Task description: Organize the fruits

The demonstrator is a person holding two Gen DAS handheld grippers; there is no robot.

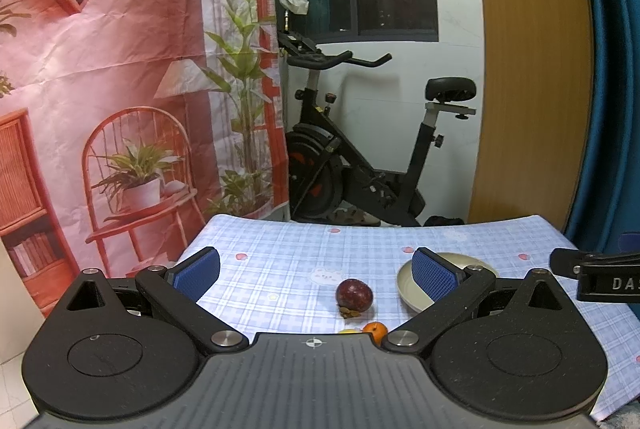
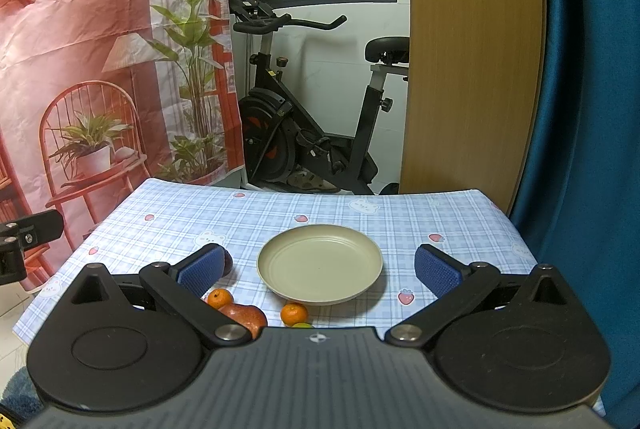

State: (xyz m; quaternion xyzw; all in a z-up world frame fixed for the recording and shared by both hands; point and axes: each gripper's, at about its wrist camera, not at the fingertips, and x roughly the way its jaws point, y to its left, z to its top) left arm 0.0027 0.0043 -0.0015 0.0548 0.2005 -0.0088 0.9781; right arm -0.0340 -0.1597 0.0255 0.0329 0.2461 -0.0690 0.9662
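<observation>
A beige plate (image 2: 320,263) lies empty in the middle of the checked tablecloth (image 2: 400,221); the left wrist view shows the plate (image 1: 404,285) partly behind a blue pad. A dark purple mangosteen (image 1: 354,295) rests left of it. Small oranges (image 2: 294,313) (image 2: 219,298) and a red apple (image 2: 246,315) sit at the near edge, with an orange (image 1: 375,329) and a sliver of yellow fruit (image 1: 348,330) low in the left wrist view. My left gripper (image 1: 316,269) is open above the mangosteen area. My right gripper (image 2: 320,267) is open, straddling the plate.
An exercise bike (image 2: 312,101) stands behind the table's far edge. A printed backdrop (image 1: 120,89) hangs at the left, a wooden panel (image 2: 472,49) and a blue curtain (image 2: 592,109) at the right. The other gripper's black tip (image 1: 592,271) pokes in from the right.
</observation>
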